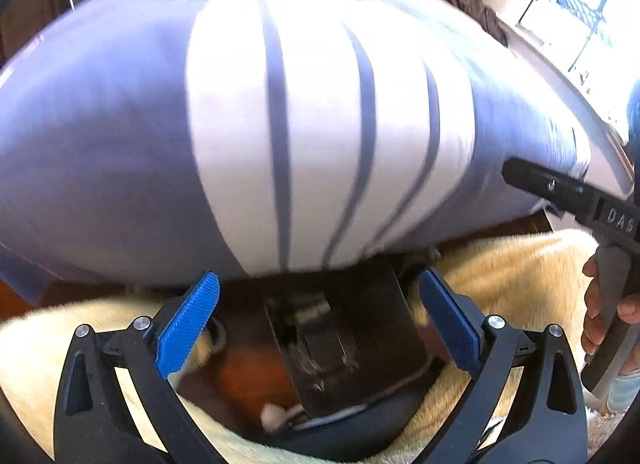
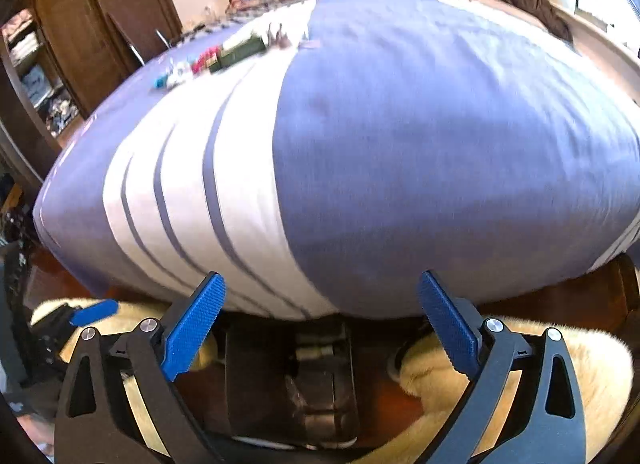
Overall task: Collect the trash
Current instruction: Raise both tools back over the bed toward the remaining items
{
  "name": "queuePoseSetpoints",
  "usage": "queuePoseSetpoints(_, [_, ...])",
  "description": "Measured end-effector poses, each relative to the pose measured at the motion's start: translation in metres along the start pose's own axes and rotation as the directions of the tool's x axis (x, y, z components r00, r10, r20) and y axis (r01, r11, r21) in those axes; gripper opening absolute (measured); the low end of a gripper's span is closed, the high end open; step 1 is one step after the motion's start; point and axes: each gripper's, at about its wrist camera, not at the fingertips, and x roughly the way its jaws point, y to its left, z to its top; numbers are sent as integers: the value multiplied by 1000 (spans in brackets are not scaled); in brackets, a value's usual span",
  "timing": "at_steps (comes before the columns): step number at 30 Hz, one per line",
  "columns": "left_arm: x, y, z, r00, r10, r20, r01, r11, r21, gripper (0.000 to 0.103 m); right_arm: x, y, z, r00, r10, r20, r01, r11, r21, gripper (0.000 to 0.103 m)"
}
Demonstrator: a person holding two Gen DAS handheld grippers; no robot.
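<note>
I am counting one bed (image 2: 440, 144) under a blue sheet with one white band carrying three thin stripes. Two grippers, the left gripper (image 1: 320, 324) and the right gripper (image 2: 320, 328), are showing four blue pads together. One dark bin (image 2: 288, 380) is sitting below; the far litter is too blurred to count.

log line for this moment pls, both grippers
left gripper: open, empty | right gripper: open, empty | trash pieces: far side of bed | dark bin: on floor below

Black gripper frames (image 1: 320, 328), ribbed blue jaws, silver screws, white "DAS" lettering (image 1: 620, 220)
</note>
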Motion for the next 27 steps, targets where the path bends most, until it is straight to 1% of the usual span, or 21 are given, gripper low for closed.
queuePoseSetpoints(3, [-14,5,20,998,18,55,-18,1000,5,95,-7,3,16,999,-5,40,6,1000,-20,98])
queuePoseSetpoints(6, [-26,13,42,992,46,114,-48,999,11,95,-7,7,32,997,-13,73,15,999,-35,98])
queuePoseSetpoints(12, [-27,30,81,980,93,174,-93,996,-12,95,-3,19,69,992,-17,122,25,997,-66,98])
queuePoseSetpoints(16, [-22,43,104,975,115,190,-113,993,-23,95,11,26,93,990,-17,137,27,997,-74,98])
queuePoseSetpoints(19, [-16,51,120,972,128,196,-125,992,-28,95,27,30,111,989,-32,142,43,996,-76,98])
queuePoseSetpoints(24, [-5,68,146,967,153,202,-148,988,-39,95,55,33,145,989,-47,142,58,995,-75,98])
queuePoseSetpoints(27, [0,75,160,966,164,201,-158,986,-44,95,71,34,160,990,-50,133,61,995,-81,98])
